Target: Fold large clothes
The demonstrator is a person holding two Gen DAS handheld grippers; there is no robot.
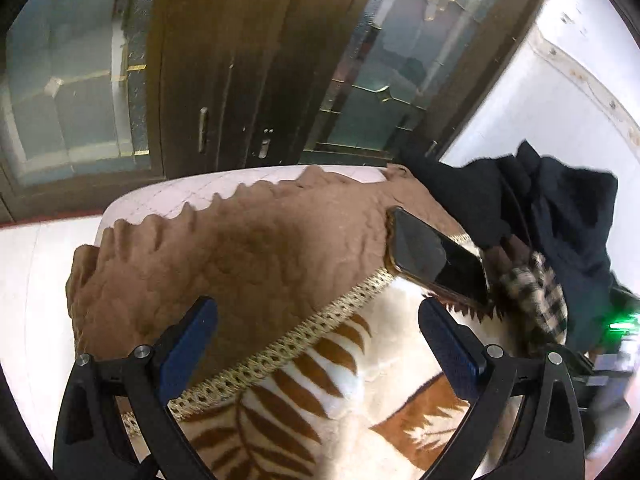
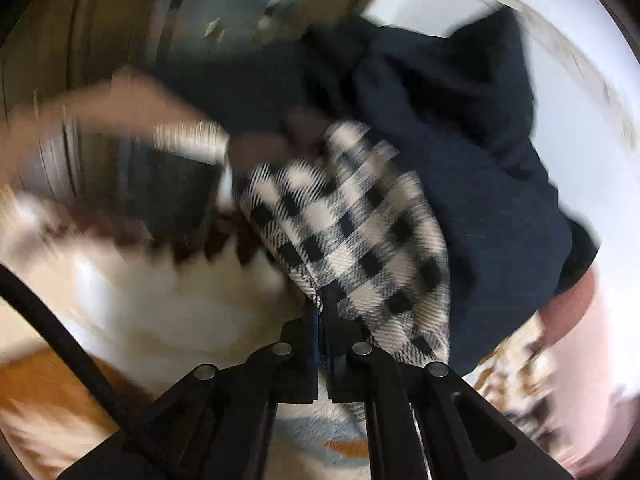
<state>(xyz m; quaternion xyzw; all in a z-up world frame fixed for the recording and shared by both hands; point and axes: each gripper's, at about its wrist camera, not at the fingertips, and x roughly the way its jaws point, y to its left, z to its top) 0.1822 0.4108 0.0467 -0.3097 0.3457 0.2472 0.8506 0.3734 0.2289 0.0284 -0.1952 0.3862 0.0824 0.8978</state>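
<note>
A black-and-white checked garment (image 2: pixel 352 216) hangs from my right gripper (image 2: pixel 323 308), whose jaws are shut on its lower edge; this view is motion-blurred. Behind it lies a dark navy garment (image 2: pixel 460 128). In the left wrist view the checked garment (image 1: pixel 536 292) and the navy garment (image 1: pixel 560 216) sit at the right. My left gripper (image 1: pixel 318 332) is open and empty above a brown and cream leaf-patterned blanket (image 1: pixel 328 396).
A black phone (image 1: pixel 436 258) lies on the blanket near the left gripper's right finger. A brown blanket border (image 1: pixel 240 248) covers the bed's far end. Dark wooden glass-paned doors (image 1: pixel 240 60) stand behind. White floor (image 1: pixel 36 272) is at the left.
</note>
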